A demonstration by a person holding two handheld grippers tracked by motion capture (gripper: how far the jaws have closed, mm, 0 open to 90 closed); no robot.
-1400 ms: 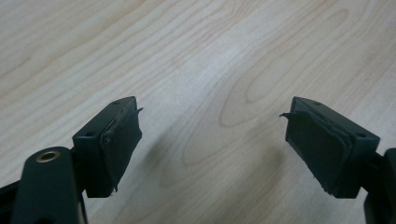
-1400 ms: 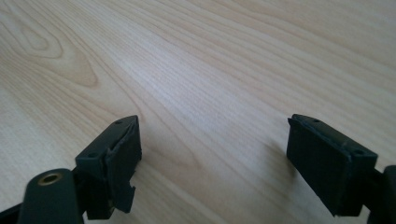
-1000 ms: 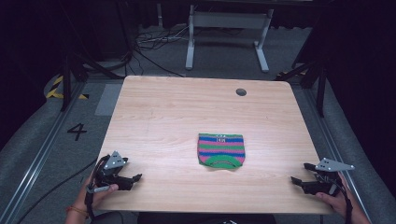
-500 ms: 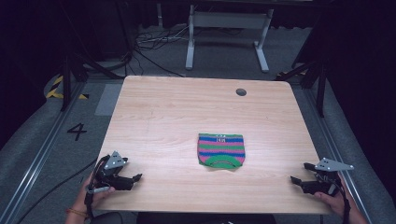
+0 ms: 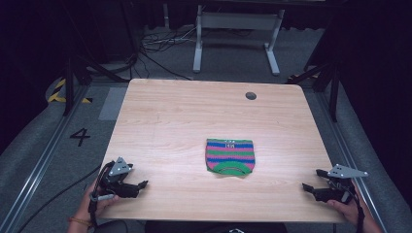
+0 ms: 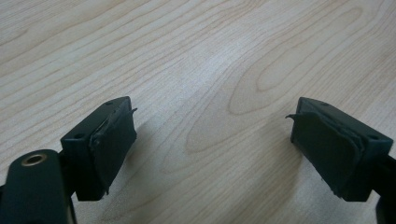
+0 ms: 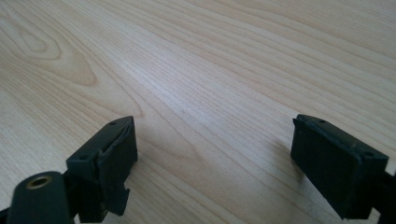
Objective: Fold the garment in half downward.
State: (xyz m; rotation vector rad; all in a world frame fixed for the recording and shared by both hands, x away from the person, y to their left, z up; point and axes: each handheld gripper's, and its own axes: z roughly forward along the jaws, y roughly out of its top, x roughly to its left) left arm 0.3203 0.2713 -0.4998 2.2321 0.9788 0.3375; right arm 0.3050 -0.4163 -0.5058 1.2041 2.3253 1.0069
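Note:
A small knitted piece [image 5: 230, 156] with pink, green and blue stripes lies flat on the wooden table [image 5: 194, 116], right of centre toward the front. My left gripper [image 5: 139, 187] rests at the front left corner, open, far left of the knit. In the left gripper view, the left gripper [image 6: 212, 140] has its jaws wide apart over bare wood. My right gripper [image 5: 311, 187] sits at the front right edge, open, right of the knit. The right gripper [image 7: 215, 149] in its own view also holds nothing between its jaws.
A round cable hole [image 5: 250, 95] marks the table's far right part. Beyond the far edge stands a grey metal frame [image 5: 233, 29] with cables on the floor. A floor marking "4" [image 5: 80, 136] lies left of the table.

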